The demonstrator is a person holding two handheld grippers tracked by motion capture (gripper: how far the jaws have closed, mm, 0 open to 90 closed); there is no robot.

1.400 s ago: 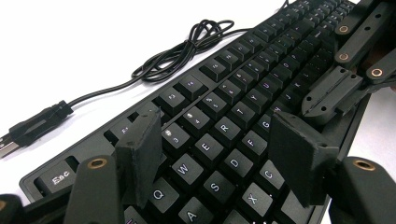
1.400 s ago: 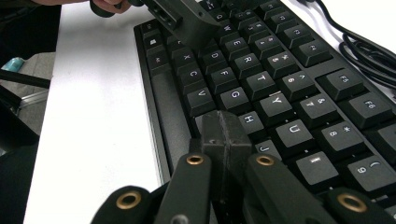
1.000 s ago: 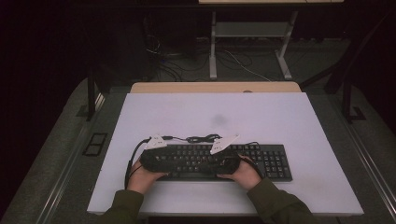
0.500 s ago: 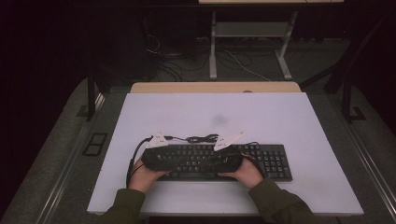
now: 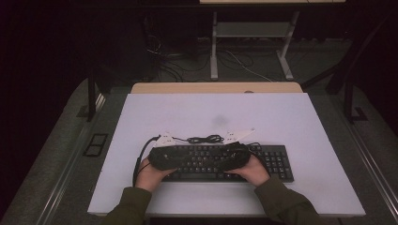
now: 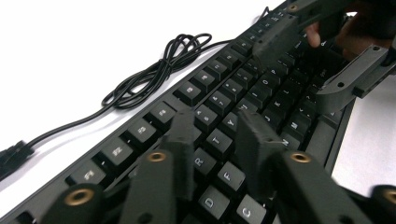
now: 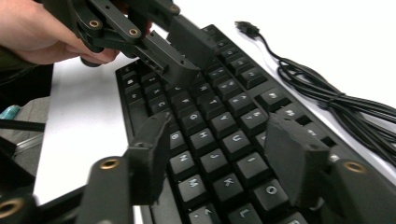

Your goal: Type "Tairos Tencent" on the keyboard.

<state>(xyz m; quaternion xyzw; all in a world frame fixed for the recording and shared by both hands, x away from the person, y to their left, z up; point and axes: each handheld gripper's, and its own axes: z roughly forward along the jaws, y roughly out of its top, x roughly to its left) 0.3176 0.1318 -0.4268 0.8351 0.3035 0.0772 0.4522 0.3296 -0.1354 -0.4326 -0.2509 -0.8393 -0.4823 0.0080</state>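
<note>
White table, black keyboard, coiled cable

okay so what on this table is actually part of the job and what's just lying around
In use:
- black keyboard
- left gripper, open over its keys
- right gripper, open over its keys

Lying about:
- keyboard's coiled cable behind it
- wooden desk beyond the white table

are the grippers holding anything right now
Nothing is held: left gripper and right gripper both hover open-jawed over the keyboard.
</note>
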